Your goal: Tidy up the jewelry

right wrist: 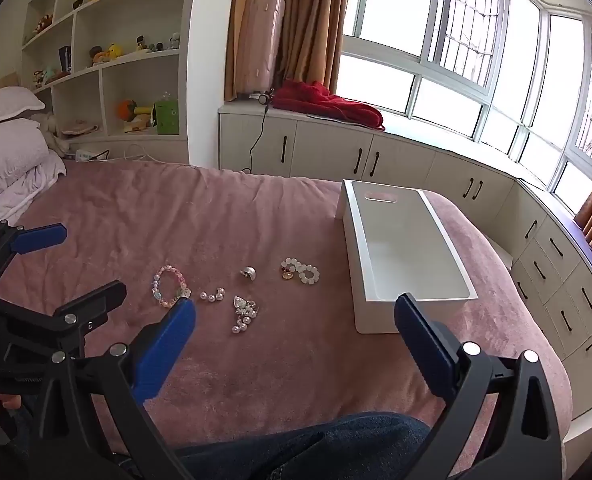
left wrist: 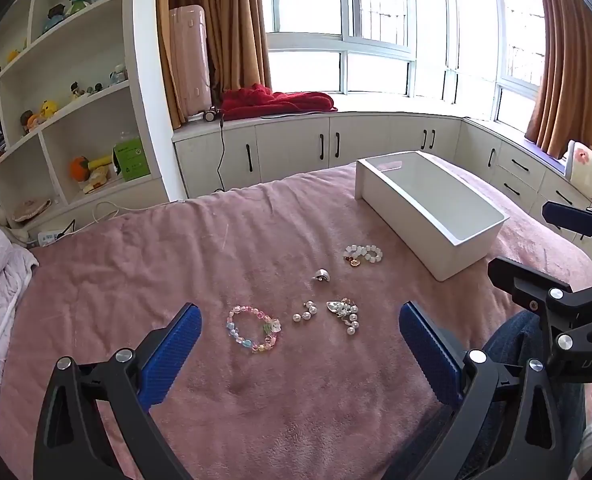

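Both the left gripper (left wrist: 300,334) and right gripper (right wrist: 296,322) hang spread wide, holding nothing, above the pink bedspread (left wrist: 175,248). The jewelry lies mid-bed: pastel bracelet (left wrist: 252,329), pearl pieces (left wrist: 343,312), silver ring (left wrist: 322,275), white bracelet (left wrist: 363,254). The white bin (right wrist: 396,256) sits near the bed's far right edge; no lettering is readable.

Pink bed (left wrist: 255,400) carries 5 jewelry pieces (left wrist: 253,328) and 1 white box (left wrist: 432,216).
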`<action>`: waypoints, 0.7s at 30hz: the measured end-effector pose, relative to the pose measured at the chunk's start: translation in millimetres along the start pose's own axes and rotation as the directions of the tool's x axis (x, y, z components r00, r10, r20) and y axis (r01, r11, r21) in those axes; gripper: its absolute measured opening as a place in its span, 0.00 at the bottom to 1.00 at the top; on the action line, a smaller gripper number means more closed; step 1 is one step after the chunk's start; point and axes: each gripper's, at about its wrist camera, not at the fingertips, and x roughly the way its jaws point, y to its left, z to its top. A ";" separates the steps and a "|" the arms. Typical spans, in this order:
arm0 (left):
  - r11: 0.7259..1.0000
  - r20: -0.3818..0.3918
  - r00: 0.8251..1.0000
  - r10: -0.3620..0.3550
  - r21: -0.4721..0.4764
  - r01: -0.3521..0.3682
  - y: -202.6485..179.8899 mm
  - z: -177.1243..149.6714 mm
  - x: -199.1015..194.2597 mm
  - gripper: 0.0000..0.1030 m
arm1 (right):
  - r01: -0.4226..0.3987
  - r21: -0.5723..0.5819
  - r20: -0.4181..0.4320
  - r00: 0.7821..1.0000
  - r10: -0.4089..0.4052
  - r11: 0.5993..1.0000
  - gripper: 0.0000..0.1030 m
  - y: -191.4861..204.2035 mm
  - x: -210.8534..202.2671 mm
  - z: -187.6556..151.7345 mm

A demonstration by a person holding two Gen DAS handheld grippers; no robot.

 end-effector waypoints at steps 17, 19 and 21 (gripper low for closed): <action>1.000 -0.009 1.000 -0.006 0.005 0.006 -2.3 -6.8 3.2 0.97 | -0.003 -0.029 -0.032 0.999 0.002 1.000 0.96 4.0 1.0 -2.3; 1.000 -0.010 1.000 -0.010 0.002 0.010 -2.7 -7.7 3.4 0.97 | -0.003 -0.029 -0.033 0.999 0.002 1.000 0.96 4.6 1.0 -2.7; 1.000 -0.011 1.000 -0.013 -0.003 0.013 -2.8 -8.2 5.0 0.97 | 0.001 -0.032 -0.033 0.999 -0.002 0.999 0.96 5.1 1.0 -2.4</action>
